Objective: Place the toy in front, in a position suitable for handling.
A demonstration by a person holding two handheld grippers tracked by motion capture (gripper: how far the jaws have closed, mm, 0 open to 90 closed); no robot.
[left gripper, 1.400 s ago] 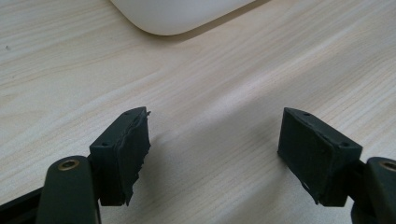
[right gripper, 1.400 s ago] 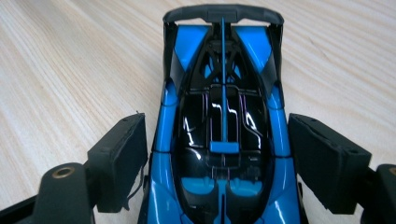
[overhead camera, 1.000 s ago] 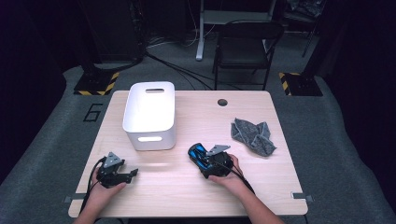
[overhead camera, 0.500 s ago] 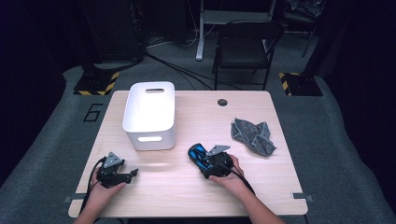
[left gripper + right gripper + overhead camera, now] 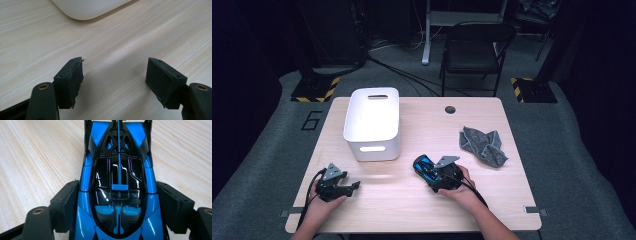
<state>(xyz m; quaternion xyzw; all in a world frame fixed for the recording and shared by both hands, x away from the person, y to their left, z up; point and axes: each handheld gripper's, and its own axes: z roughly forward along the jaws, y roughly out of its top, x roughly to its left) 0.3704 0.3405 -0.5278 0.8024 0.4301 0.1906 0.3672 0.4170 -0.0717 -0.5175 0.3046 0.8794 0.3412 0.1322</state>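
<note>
Toy car lengthwise in my right tongs, clamped, nose away toward bin, left tongs apart, just narrowing, empty, one car, one bin, one cloth.

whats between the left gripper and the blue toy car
Bare wood: in the high view nothing lies on the table between the left gripper and the car, which sits between the right gripper's pads.

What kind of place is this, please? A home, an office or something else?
Probably a lab or recording studio, not a home: a lone wooden table on grey carpet with yellow-black hazard tape, a folding chair and loose floor cables in a dark room.
</note>
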